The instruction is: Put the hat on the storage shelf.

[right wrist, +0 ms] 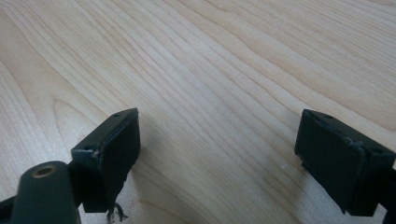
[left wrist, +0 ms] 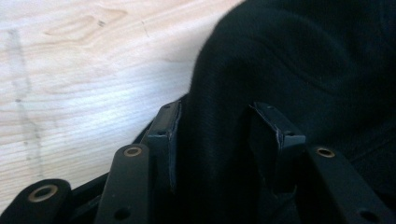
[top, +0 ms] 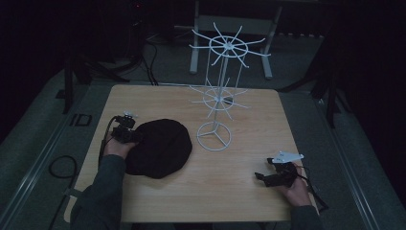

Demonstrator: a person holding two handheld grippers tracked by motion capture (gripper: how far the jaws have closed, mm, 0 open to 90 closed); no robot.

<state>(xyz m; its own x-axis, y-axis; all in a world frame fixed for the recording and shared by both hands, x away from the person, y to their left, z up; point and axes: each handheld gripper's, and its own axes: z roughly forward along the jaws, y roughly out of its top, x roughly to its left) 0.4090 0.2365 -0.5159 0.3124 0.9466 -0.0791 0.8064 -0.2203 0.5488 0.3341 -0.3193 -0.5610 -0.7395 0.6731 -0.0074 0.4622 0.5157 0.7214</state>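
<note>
2 claws, left claw (left wrist: 215, 135) pinching black hat (top: 160, 146), right claw (right wrist: 219, 158) spread, background dim

We see a light wooden table (top: 239, 191) with pale grain. On it lies a black hat (top: 160, 147), left of centre, and just to its right stands a white wire display rack (top: 218, 91) on a round base, two tiers of spokes rising above.
</note>
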